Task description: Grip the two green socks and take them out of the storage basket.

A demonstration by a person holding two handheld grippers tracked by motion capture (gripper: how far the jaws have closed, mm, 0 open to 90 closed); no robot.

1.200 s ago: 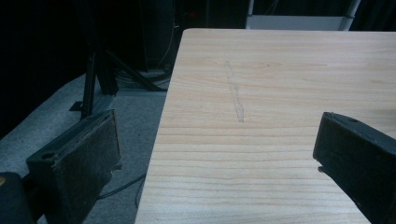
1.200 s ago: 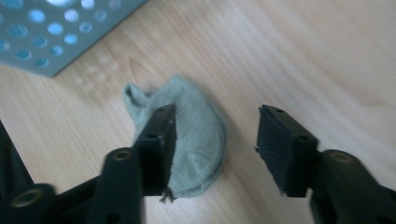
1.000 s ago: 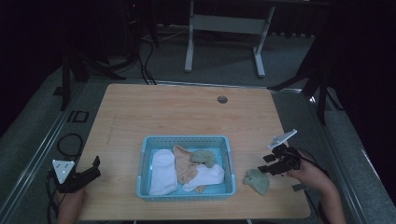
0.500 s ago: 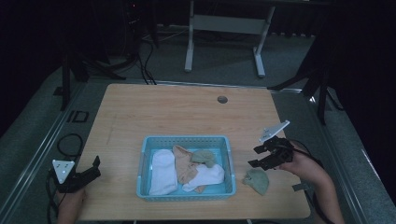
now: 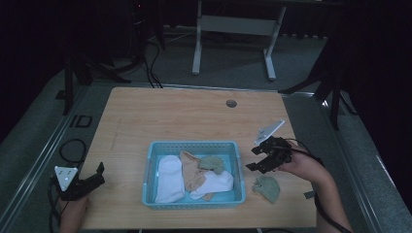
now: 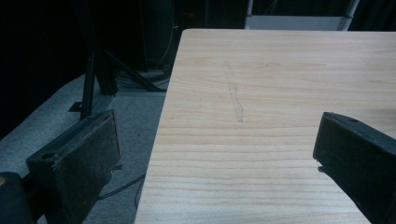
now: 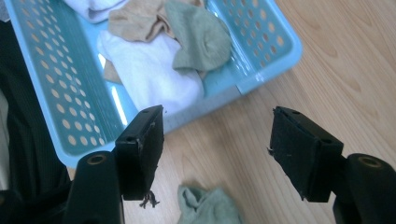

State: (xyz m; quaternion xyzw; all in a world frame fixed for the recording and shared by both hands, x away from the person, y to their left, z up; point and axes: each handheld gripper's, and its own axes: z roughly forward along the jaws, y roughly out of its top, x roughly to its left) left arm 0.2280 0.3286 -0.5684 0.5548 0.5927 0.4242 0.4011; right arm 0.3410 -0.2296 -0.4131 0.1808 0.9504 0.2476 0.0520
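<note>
The right gripper (image 5: 256, 159) hung just off the right wall of the blue basket (image 5: 148, 171), raised a little above the table (image 5: 170, 111), with its jaws spread wide and nothing between them. In the right gripper view, the same gripper (image 7: 215, 140) looked down past its open jaws at the basket's corner (image 7: 261, 70) and at bare wood.

A green sock (image 5: 266, 188) lay crumpled on the table just to the right of the basket, near its front right corner and below the right gripper, apart from the jaws. The right gripper view caught it (image 7: 208, 205) at the bottom edge, between the two jaws but lower, not touched by either.

Inside the basket lay a white sock (image 5: 169, 177) at its left, a tan sock (image 5: 191, 171) in the middle, another white sock (image 5: 216, 183) toward the front right, and a second green sock (image 5: 212, 163) on top near the back right.

The left gripper (image 5: 98, 175) rested well to the left of the basket, at the table's front left edge, jaws also spread and empty; its own view (image 6: 219, 154) showed plain tabletop between them.
</note>
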